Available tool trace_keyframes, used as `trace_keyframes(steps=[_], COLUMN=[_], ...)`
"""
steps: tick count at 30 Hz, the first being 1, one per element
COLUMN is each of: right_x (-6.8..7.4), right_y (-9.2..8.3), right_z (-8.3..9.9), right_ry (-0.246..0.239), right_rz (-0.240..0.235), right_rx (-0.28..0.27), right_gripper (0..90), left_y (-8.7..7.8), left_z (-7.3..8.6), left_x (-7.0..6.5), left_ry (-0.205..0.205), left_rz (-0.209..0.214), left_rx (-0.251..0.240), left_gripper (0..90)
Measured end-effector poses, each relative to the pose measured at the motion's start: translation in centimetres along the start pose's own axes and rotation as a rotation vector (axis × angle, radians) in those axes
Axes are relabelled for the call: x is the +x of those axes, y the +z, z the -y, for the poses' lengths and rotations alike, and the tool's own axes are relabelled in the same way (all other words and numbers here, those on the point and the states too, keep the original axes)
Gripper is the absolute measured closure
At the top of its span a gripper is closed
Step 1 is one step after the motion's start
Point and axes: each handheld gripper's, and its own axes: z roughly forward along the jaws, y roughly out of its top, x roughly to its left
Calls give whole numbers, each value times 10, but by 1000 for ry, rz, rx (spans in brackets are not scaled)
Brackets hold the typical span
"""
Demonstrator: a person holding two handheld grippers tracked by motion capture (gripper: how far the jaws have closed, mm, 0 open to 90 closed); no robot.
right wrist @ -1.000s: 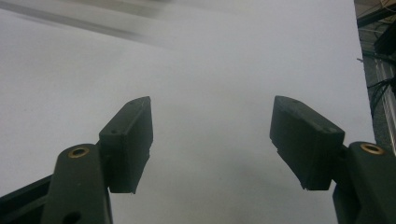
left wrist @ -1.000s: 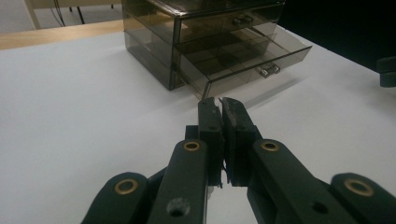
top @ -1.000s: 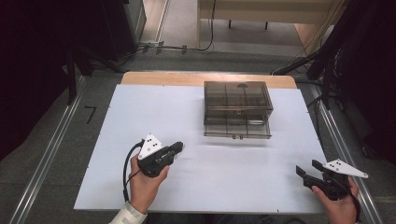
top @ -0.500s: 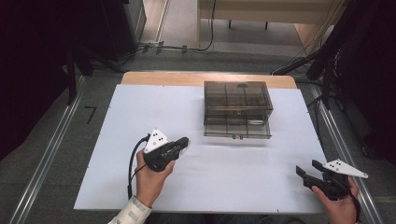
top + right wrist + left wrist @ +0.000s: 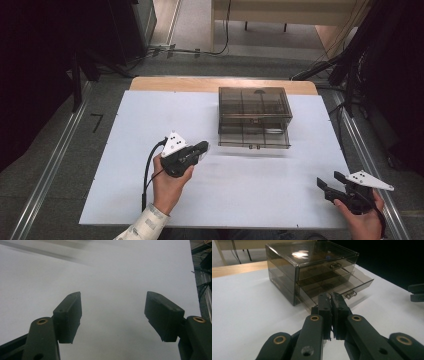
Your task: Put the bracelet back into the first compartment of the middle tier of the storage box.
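A: High view first. What's on the table?

B: A big white table [image 5: 125, 150]. A dark see-through drawer box [image 5: 254, 116] sits toward the far side, near the middle. Its bottom drawer [image 5: 254, 140] sticks out a bit toward the person.

A: And the hands?

B: The left hand [image 5: 167, 182] holds the left gripper [image 5: 202, 148]. Its tip is just beside the drawer's left front corner. Can't tell if it touches. A black cable [image 5: 146, 175] hangs from it. The right gripper [image 5: 327, 186] is at the near right corner of the table, well apart from the box, w/ a grey 3-corner plate [image 5: 371, 180] on top.

A: Left gripper view?

B: The left gripper [image 5: 331, 298] has its jaws pressed together, nothing btwn them. The drawer box [image 5: 312, 270] is right in front. The bottom drawer [image 5: 337, 287] is pulled out, and its small knob [image 5: 351, 293] is just to the right of the jaw tips. The top drawer is pushed in, w/ its own knob [image 5: 335, 265].

A: Right gripper view?

B: The right gripper [image 5: 113, 312] has its jaws spread wide, holding nothing. Under it is just the white table [image 5: 112, 272]. The top of that pic is blurry.
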Motion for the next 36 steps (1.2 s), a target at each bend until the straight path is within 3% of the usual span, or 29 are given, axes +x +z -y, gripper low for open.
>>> trace_keyframes(steps=[14, 36], right_x=[0, 0], right_y=[0, 1], right_z=[0, 0], right_ry=[0, -3], right_rz=[0, -4], right_rx=[2, 5], right_gripper=[286, 286], left_y=[14, 33], left_z=[-13, -23], left_x=[-6, -6], left_ry=[19, 10], left_rz=[3, -1], left_rx=[-29, -48], left_gripper=[880, 879])
